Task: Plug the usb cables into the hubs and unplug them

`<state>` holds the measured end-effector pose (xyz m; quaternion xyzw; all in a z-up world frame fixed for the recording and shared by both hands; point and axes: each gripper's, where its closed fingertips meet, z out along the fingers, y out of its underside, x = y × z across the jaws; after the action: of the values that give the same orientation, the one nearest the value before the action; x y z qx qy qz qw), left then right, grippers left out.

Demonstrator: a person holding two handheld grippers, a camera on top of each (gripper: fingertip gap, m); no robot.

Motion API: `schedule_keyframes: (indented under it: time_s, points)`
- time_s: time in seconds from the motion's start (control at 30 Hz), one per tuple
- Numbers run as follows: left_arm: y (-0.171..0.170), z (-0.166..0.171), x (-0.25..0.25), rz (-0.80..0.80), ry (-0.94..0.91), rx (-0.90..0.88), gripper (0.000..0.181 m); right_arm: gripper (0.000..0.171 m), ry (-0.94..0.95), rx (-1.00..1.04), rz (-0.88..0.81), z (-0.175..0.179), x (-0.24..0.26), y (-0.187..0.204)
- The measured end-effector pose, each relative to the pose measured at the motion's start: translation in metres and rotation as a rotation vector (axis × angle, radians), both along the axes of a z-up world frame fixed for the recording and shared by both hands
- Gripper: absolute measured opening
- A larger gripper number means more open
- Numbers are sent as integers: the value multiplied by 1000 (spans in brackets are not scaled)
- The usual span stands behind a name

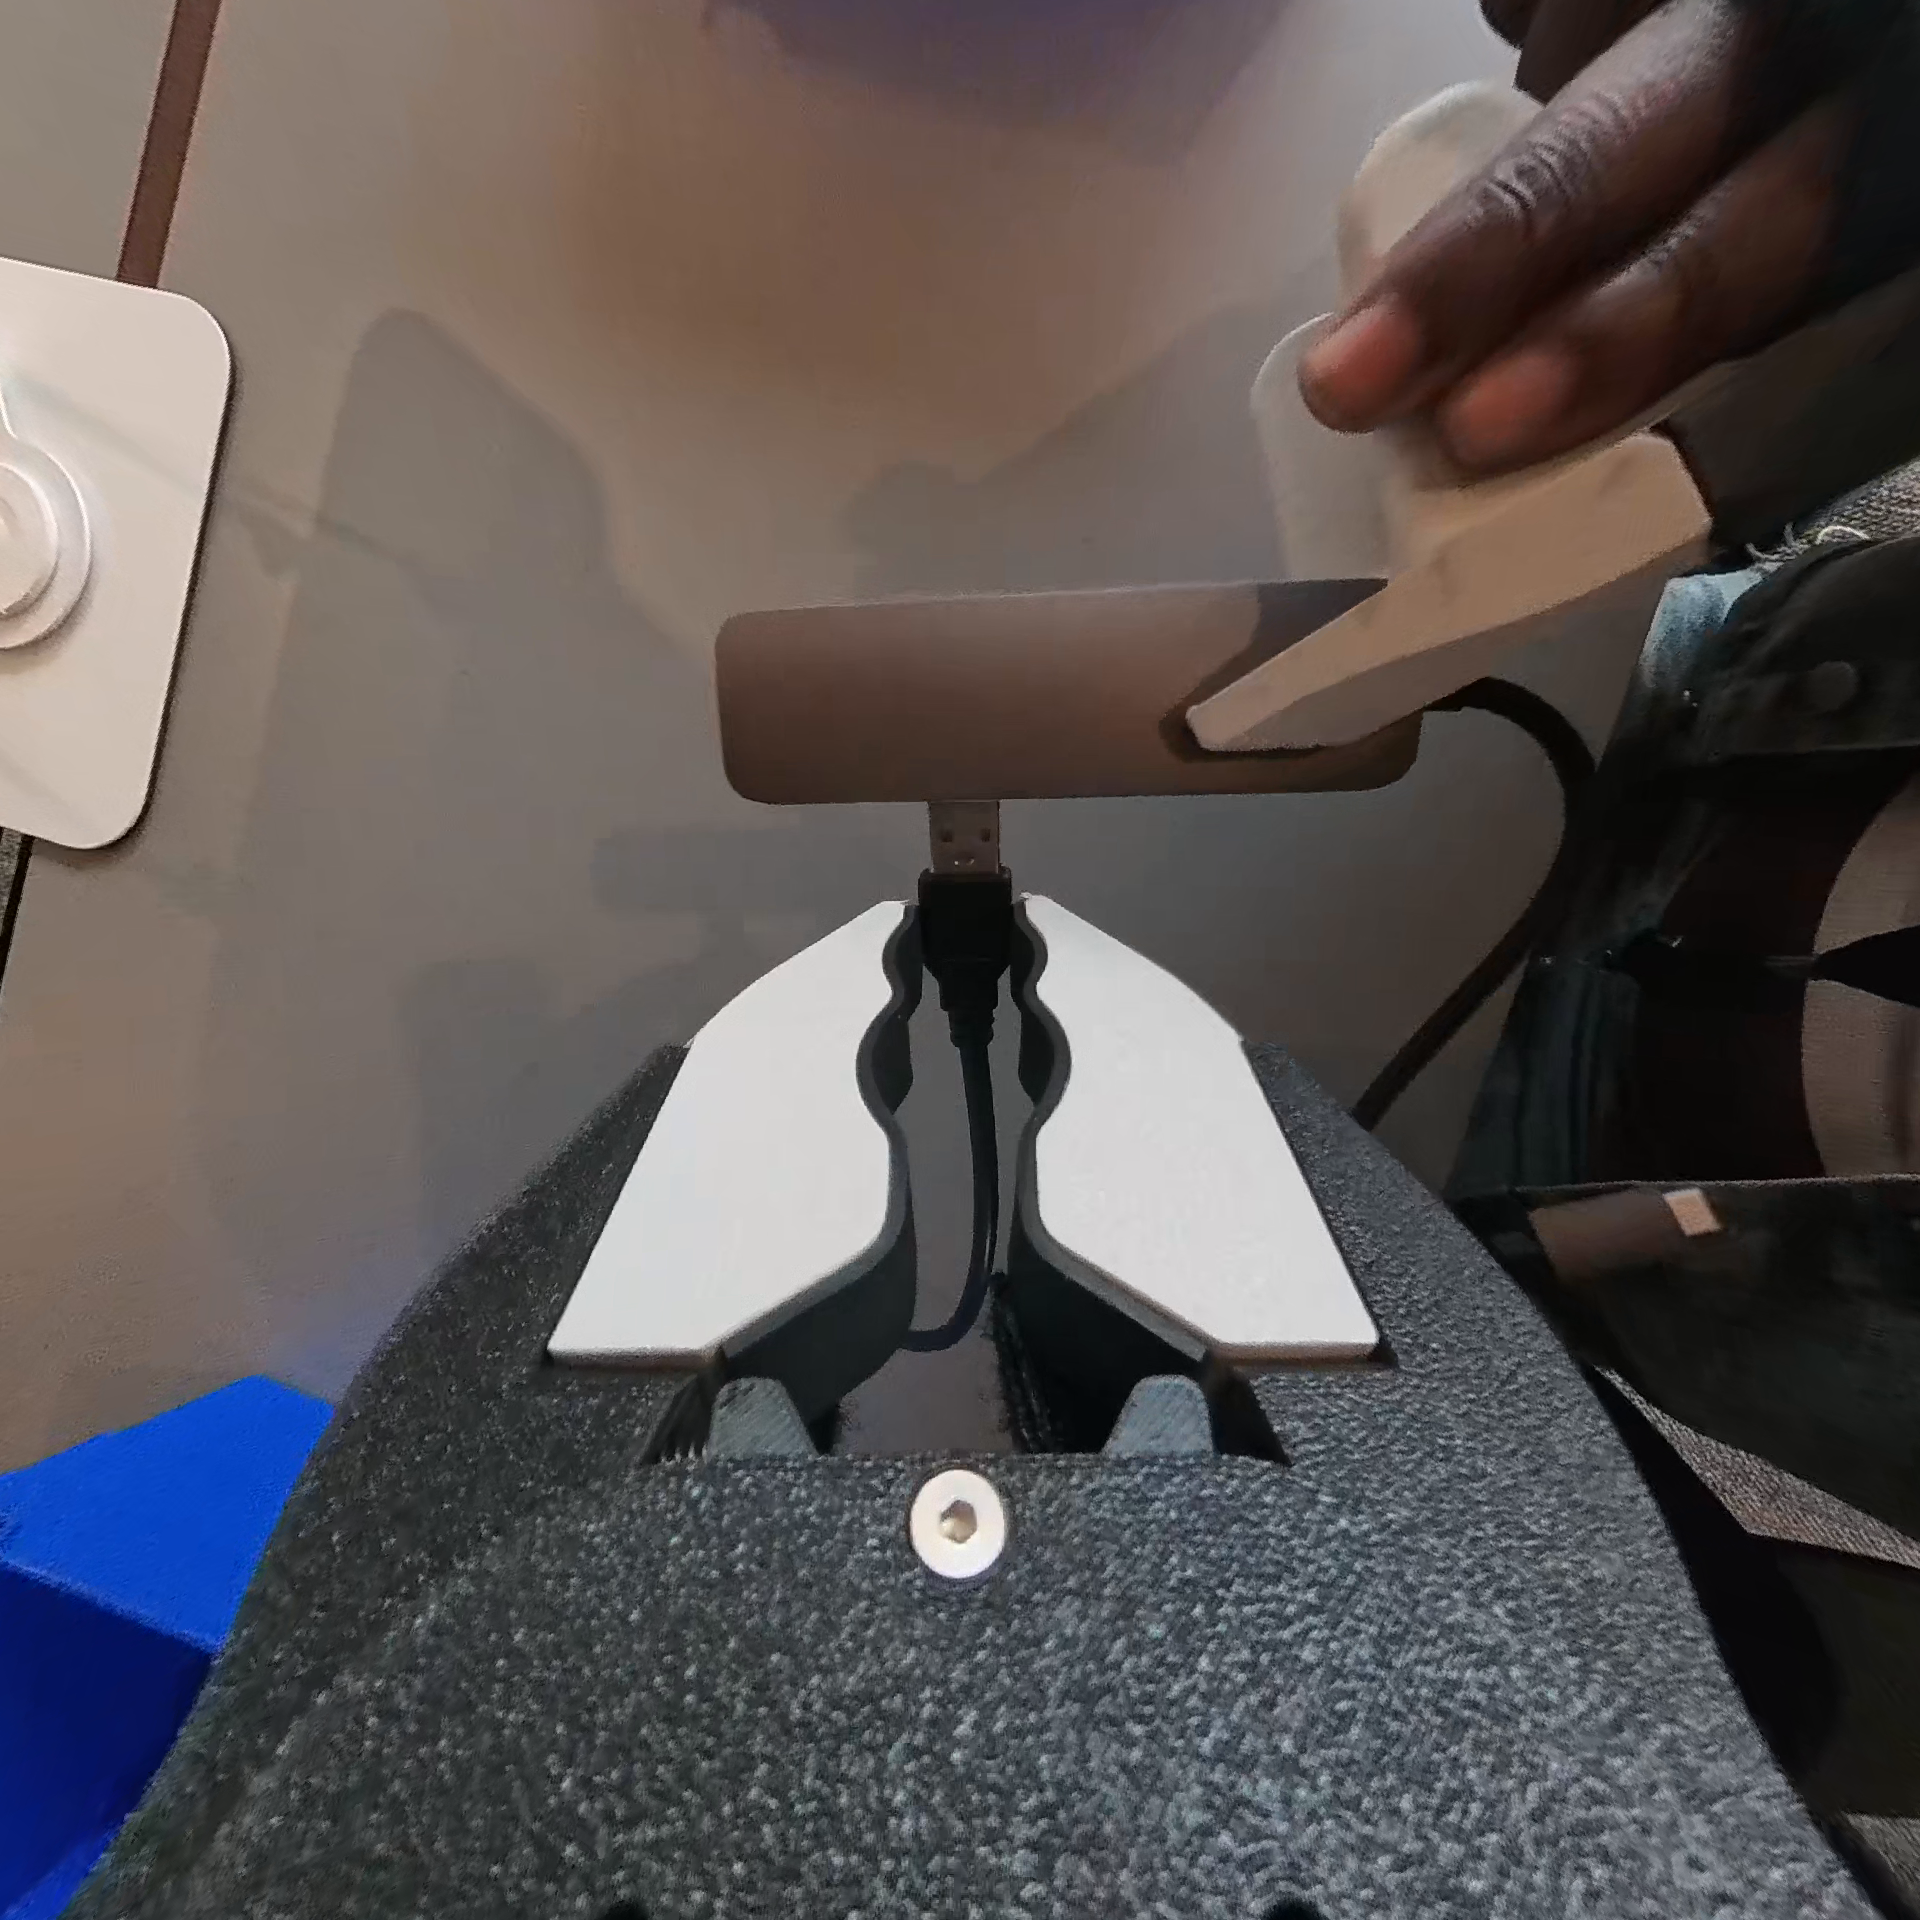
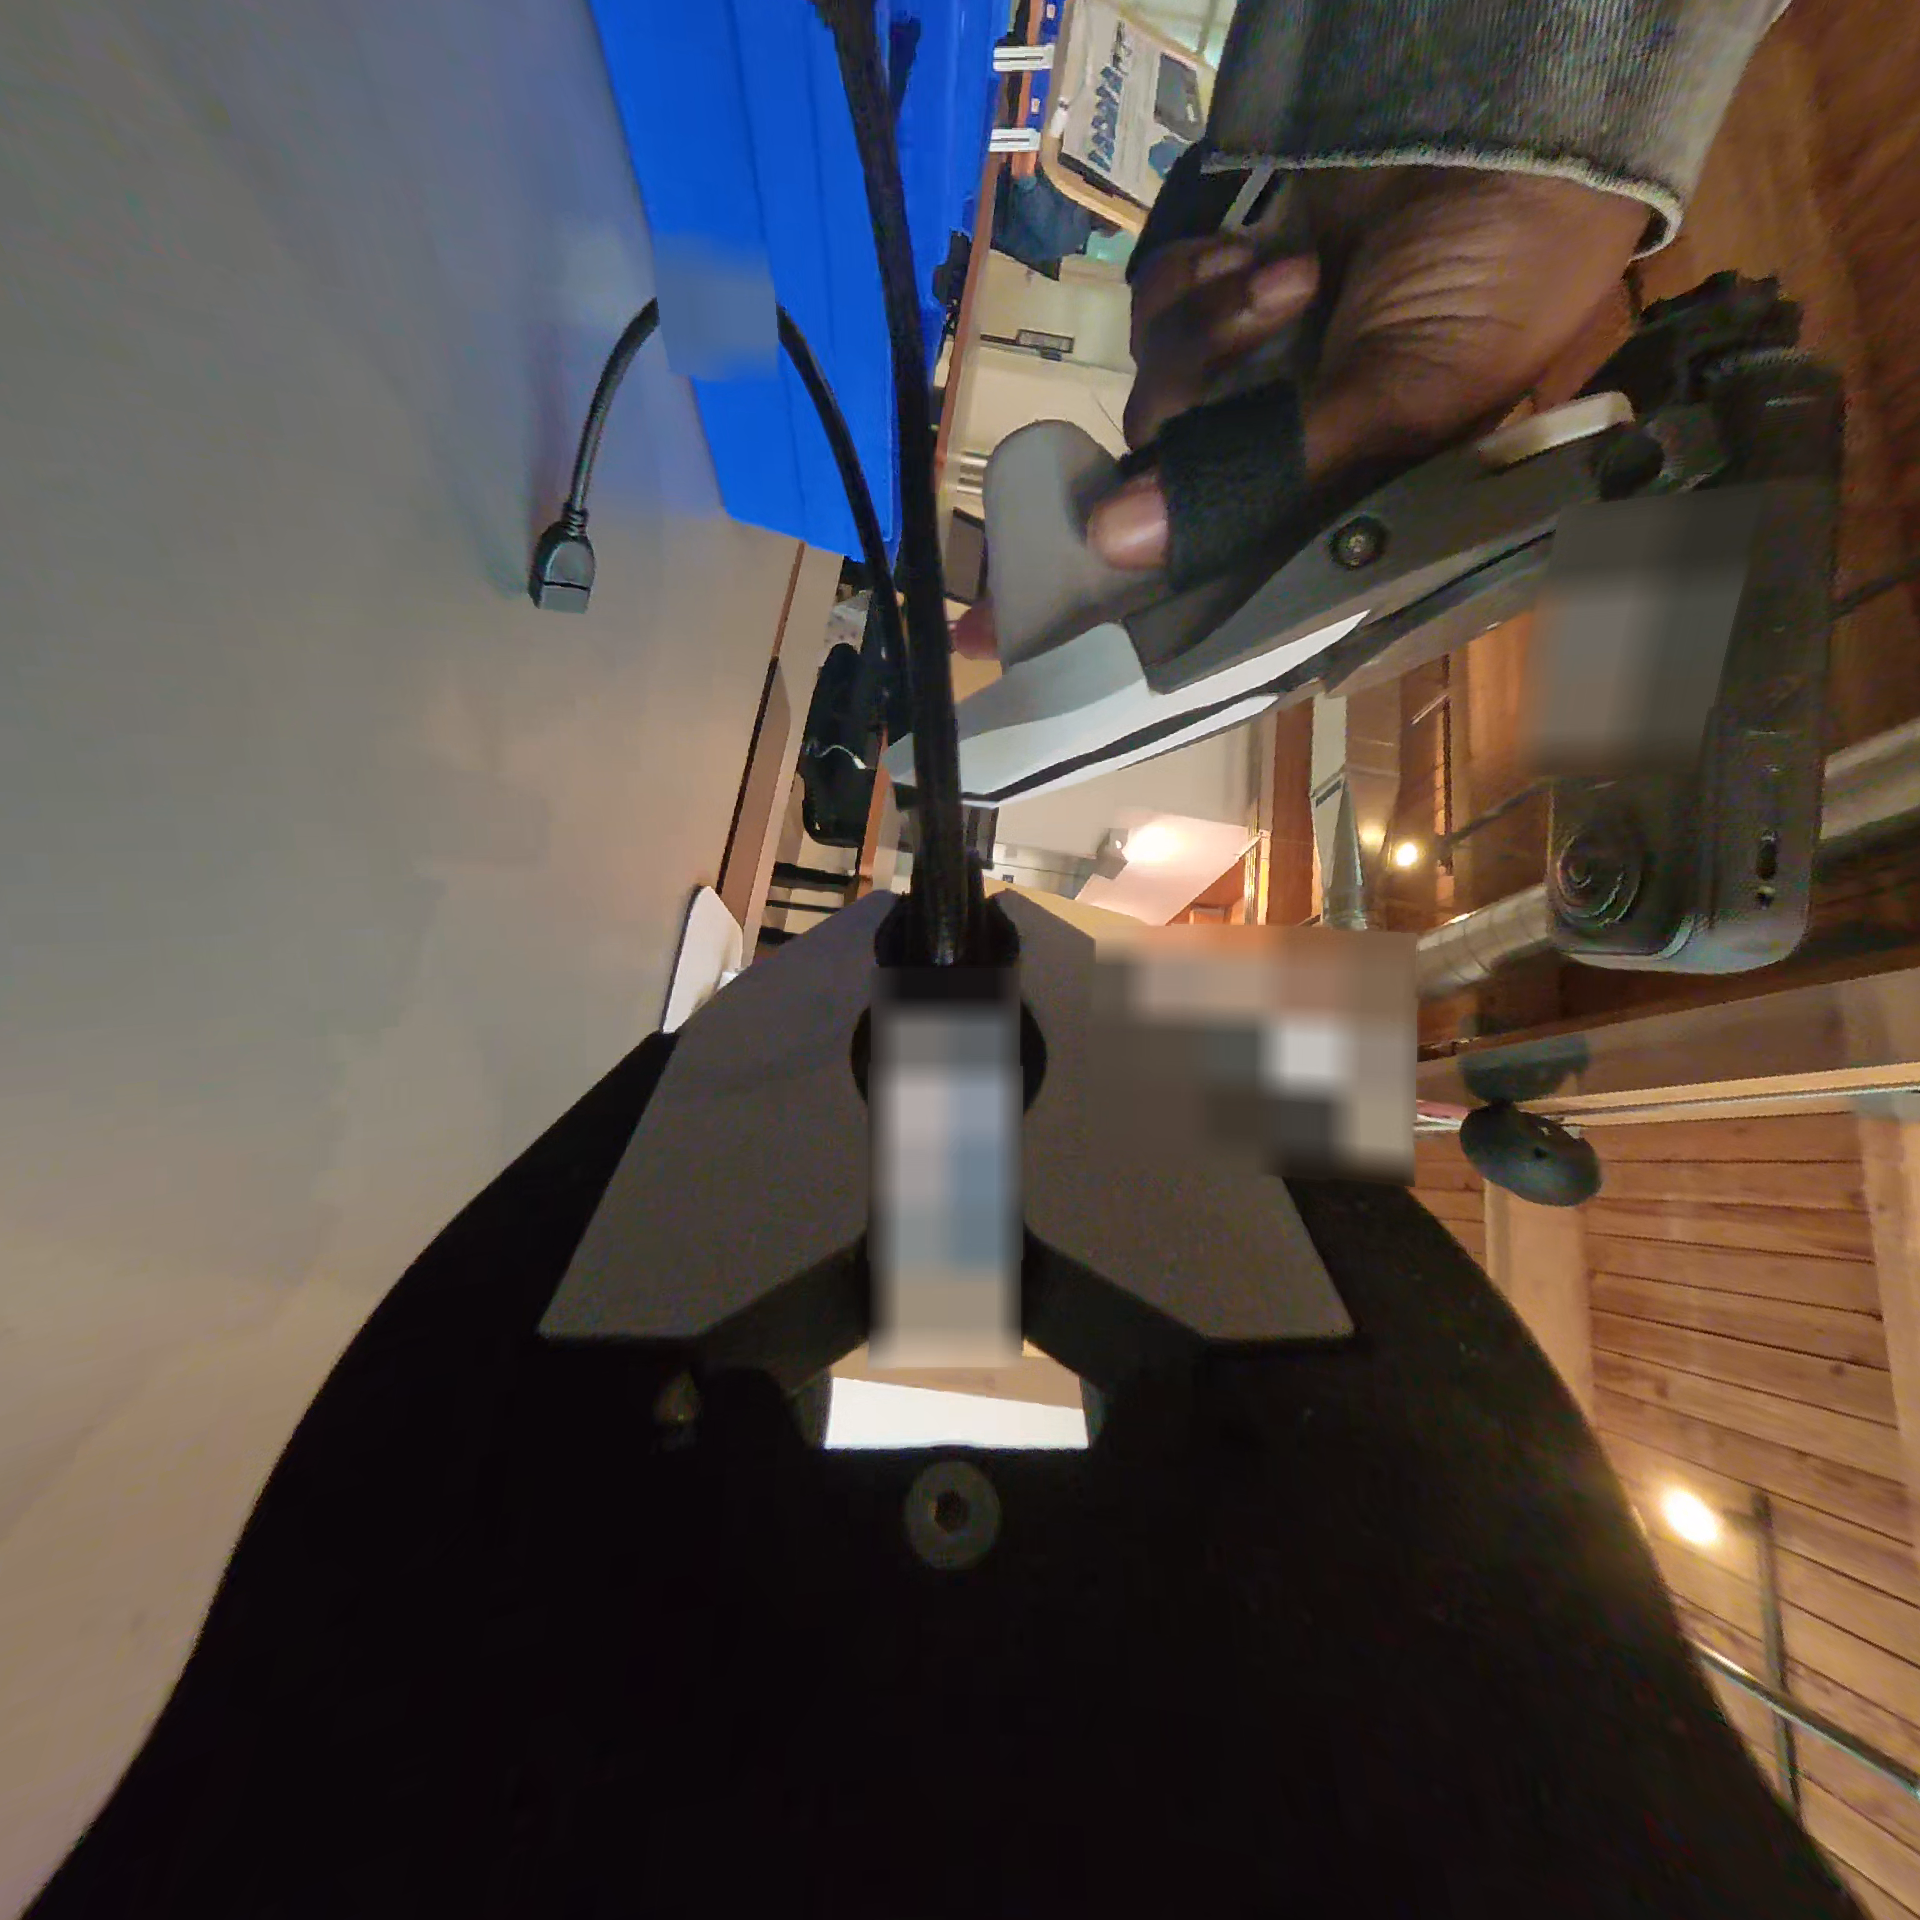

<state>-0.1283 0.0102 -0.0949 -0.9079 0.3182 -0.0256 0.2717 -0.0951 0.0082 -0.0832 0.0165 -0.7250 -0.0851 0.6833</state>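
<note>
From my left wrist, my left claw [image 1: 964, 914] is closed on the black body of a usb plug [image 1: 966, 914], its two pale fingers [image 1: 1143, 1122] pinching it at their tips. The metal tip of the plug points forward and touches the near edge of a grey hub [image 1: 987, 701]; I cannot tell how far in it sits. The plug's thin black cable [image 1: 977, 1153] trails back between my fingers. My right claw [image 1: 1309, 686] comes in from the right and grips the hub's right end, one pale finger lying across its face. My right hand [image 1: 1579, 239] is wrapped on that claw's handle above. A pale surface [image 1: 520, 623] lies behind the hub. A white square plate [image 1: 94, 561] sits at the left edge and a blue bin [image 1: 114, 1579] at lower left. The hub's own black lead [image 1: 1527, 748] loops off to the right.

From my right wrist, the picture is turned on its side. My right claw [image 2: 945, 935] is closed on the hub, which is hidden under a mosaic patch; a thick black cable [image 2: 914, 520] runs forward from between the fingertips. My left claw [image 2: 997, 758] is ahead and to the right, its pale fingers close together near that cable, my left hand [image 2: 1371, 312] curled on its handle. Another black cable with a socket end [image 2: 563, 571] lies loose on the surface [image 2: 260, 727], beside the blue bin [image 2: 748, 260].
</note>
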Motion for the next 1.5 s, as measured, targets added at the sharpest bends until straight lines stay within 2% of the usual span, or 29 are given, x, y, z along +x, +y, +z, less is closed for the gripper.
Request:
schedule_keyframes:
  time_s: [0.77,0.97,1.2,1.5]
  points:
    - [0,-5,-1,13,14,-36,16,11,3,47,55,-11,-4,-3]
    - [0,-10,5,-41,35,-30,16,11,-45,102,143,-20,-2,-19]
    - [-4,-18,5,-55,29,-51,16,12,-61,115,180,-28,-2,-19]
    - [-12,-25,12,-111,15,-57,16,11,-100,-48,299,-28,9,-26]
